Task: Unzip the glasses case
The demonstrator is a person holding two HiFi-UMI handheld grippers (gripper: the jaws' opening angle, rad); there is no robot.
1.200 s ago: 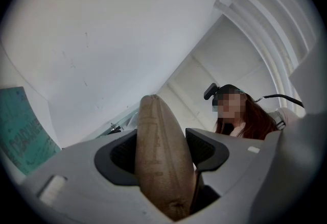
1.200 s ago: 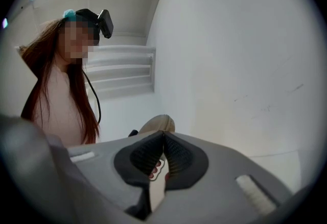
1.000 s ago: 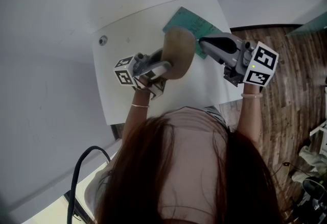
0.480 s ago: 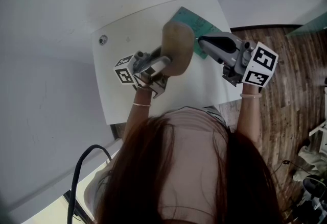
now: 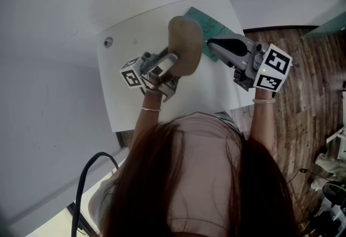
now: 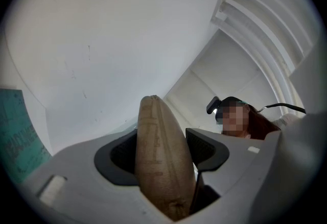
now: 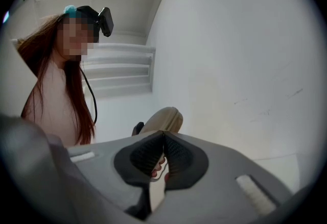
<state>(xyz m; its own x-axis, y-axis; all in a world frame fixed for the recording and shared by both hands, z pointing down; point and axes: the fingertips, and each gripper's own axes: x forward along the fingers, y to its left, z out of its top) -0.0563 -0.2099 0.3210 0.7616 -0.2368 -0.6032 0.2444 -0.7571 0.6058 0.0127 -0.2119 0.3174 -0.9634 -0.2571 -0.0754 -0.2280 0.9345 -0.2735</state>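
A tan zip-up glasses case is held up above the white table, one end clamped in my left gripper. In the left gripper view the case fills the gap and both pads press its sides around the left gripper. My right gripper comes in from the right, jaws shut, tips at the case's right edge. In the right gripper view the pads meet at the right gripper with the case just behind. Whether the tips pinch the zip pull does not show.
A green cutting mat lies at the table's far right corner, partly under the case. A round grommet sits near the far left corner. Wooden floor lies to the right, white wall beyond the table.
The left gripper has tipped the case a little more upright and shifted it slightly up and left in the head view. The right gripper has stayed put, still shut.
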